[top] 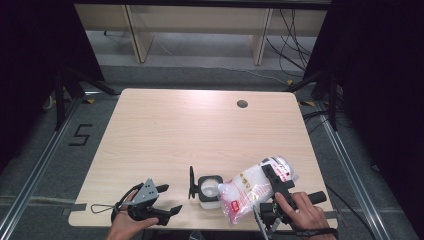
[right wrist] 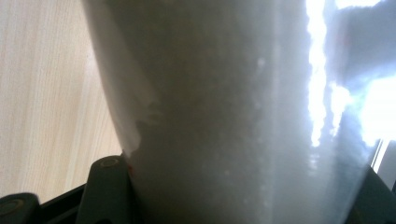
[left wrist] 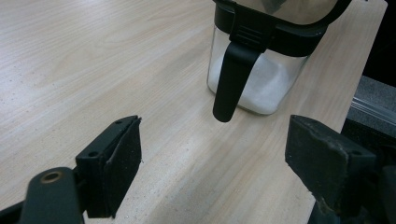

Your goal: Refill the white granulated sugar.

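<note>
Holding white grains: bag (top: 250, 187), jar (top: 210, 192)

A black numeral "5" (top: 80, 135) is marked on the grey floor, left of the table (top: 200, 130). Bag (top: 250, 187) print illegible.

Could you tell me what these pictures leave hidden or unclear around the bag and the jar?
- Right tongs: in the right gripper view the bag hides their pads.
- Jar: the top edge of the left gripper view cuts off its mouth.
- Bag's print: too small to read in the high view.
- Left tongs: open, holding nothing.
</note>
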Demonstrator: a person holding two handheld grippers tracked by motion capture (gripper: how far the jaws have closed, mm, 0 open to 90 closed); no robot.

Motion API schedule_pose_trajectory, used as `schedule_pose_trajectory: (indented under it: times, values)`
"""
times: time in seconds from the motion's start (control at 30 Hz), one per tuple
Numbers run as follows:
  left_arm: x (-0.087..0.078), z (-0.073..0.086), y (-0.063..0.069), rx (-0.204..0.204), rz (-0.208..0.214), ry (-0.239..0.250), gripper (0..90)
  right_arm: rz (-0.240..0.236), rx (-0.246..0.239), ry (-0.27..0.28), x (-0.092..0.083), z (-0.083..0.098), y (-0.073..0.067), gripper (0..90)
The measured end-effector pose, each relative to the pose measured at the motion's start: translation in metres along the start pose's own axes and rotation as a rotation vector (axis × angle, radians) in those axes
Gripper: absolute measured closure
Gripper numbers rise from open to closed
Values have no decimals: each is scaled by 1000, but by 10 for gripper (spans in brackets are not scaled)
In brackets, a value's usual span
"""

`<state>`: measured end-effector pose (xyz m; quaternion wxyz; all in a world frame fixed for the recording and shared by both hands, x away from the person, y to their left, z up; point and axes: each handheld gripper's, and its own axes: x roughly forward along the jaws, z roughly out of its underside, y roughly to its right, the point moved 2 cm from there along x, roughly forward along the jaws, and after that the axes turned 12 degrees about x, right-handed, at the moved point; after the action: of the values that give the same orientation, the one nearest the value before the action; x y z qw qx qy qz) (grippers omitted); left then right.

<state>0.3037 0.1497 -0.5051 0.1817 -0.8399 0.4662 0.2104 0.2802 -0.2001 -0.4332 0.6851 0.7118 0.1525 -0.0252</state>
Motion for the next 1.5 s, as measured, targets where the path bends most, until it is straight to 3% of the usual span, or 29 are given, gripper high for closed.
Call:
schedule_pose_trajectory:
  times: [0.07, 0.17, 0.2, 0.23, 0.3, 0.33, 0.4, 0.43, 0.5, 0.63, 0.73, 0.77, 0.8, 0.83, 0.87, 0.97, 1.0, 1.03, 1.1, 1.13, 1.2, 1.27, 1.3, 1.33, 1.37, 1.4, 1.43, 1.47, 1.5]
  values:
    - [1, 0, 2, -29, 0, 15, 180, 0, -33, 19, 1, -2, 1, 418]
    - [0, 0, 0, -5, 0, 1, 180, -9, -50, 19, 1, -4, 1, 418]
    - [1, 0, 2, -31, -4, 15, 180, -12, -2, 5, 0, -2, -3, 418]
    - [0, 0, 2, -22, -2, 10, 179, -15, 2, 6, 1, -2, -4, 418]
    - [1, 0, 2, -28, -3, 14, 180, -11, -35, 25, 2, -3, -1, 418]
    - [0, 0, 1, -15, -6, 3, 180, -19, 17, 1, 1, -2, -3, 418]
    - [1, 0, 2, -31, -3, 18, 180, -20, 0, -8, 0, -2, -2, 418]
    - [1, 0, 2, -36, -5, 16, 180, -5, 0, 23, 1, -1, -1, 418]
    - [0, 0, 0, -1, 3, -1, 179, -16, -38, 11, 0, -2, 2, 418]
    - [1, 0, 2, -28, -4, 13, 180, -19, -43, 8, -1, -3, 2, 418]
    - [-1, 1, 0, -6, -7, -6, 180, -18, -20, 13, 0, -2, -1, 418]
    - [0, 0, 2, -36, -4, 16, 180, -9, -36, 21, 0, -3, 0, 418]
    - [0, 0, 1, -26, -3, 9, 180, -12, -48, 25, 0, -3, 1, 418]
    - [1, 0, 2, -35, -5, 15, 180, -6, -5, 20, 0, -2, -1, 419]
    - [-1, 1, 0, -2, -7, -8, 180, -13, -21, 13, 0, -2, 1, 419]
    - [-1, 0, -1, 0, -7, -10, 180, -7, -39, 9, 0, -2, 1, 419]
    - [1, 0, 2, -25, -3, 12, 180, -10, -39, 10, 0, -2, 0, 419]
    - [0, 0, -1, 6, 3, -1, 180, -13, -50, 16, 0, -3, 1, 419]
    - [1, 0, 2, -29, -5, 13, 180, -32, -40, 7, -1, -4, -1, 419]
    - [-1, 0, 0, -7, -7, -9, 180, -13, -27, 40, 1, -4, -3, 419]
    - [0, 0, 2, -25, -2, 12, 180, -40, -65, 11, 0, -6, -3, 419]
    - [1, 0, 2, -44, -3, 19, 180, -31, -31, 23, 1, -5, -6, 419]
    - [0, 0, 1, -33, -3, 12, 180, -40, -23, 11, 0, -5, -7, 419]
    - [1, 0, 2, -36, -4, 17, 180, -37, -61, 15, 0, -6, -2, 419]
    - [-1, 1, -1, -1, -7, -8, 180, -40, -46, 6, -1, -5, -3, 419]
    - [-1, 1, -1, -1, -7, -10, 180, -19, -42, 40, 0, -5, -2, 419]
    - [0, 0, 2, -35, -5, 14, 180, -11, -33, 39, 0, -5, -1, 419]
    - [0, 0, 1, -30, -4, 10, 180, -21, 33, 12, -1, -3, -6, 419]
    - [0, 0, 1, -27, -4, 8, 180, -21, 5, 19, -1, -3, -5, 420]
